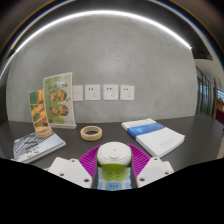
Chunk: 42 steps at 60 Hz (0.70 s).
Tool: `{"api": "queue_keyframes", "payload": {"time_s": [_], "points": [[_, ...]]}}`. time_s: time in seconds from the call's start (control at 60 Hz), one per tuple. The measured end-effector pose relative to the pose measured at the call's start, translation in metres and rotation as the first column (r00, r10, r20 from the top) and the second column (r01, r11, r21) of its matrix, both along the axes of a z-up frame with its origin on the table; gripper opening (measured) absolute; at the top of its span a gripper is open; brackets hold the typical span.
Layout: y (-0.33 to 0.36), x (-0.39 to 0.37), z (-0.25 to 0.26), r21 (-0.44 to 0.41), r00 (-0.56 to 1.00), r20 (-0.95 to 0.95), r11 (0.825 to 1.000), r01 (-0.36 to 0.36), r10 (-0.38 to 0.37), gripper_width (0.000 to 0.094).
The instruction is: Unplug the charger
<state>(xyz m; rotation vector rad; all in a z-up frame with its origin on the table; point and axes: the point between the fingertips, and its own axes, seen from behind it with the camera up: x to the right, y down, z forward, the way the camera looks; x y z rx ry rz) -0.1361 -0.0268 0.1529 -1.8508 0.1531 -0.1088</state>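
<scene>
Charger (113, 163) pinched in gripper (113, 172), clear of the wall sockets (100, 92).
White rounded top, green lower body, pads (91, 158) pressing both sides. Its base is hidden between the fingers. Tape roll (91, 132) and books (157, 136) on the table (110, 128) beyond.
</scene>
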Motion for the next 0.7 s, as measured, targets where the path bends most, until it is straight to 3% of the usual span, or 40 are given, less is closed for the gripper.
{"api": "queue_keyframes", "payload": {"time_s": [0.133,0.25,0.417,0.517,0.6,0.7], "points": [[0.004,-0.006,0.004,-0.029,0.999,0.037,1.000,0.002,-0.001,0.0327],[0.008,0.002,0.003,-0.033,0.999,0.027,0.999,-0.015,0.016,0.0328],[-0.005,0.020,0.108,0.165,0.995,0.095,0.986,-0.026,0.010,0.0327],[0.001,0.046,0.151,0.206,0.994,0.108,0.978,-0.036,0.013,0.0327],[0.001,0.087,0.157,0.190,0.992,0.129,0.981,-0.029,0.005,0.0347],[0.015,0.154,0.122,0.125,0.990,0.142,0.992,-0.026,0.008,0.0385]]}}
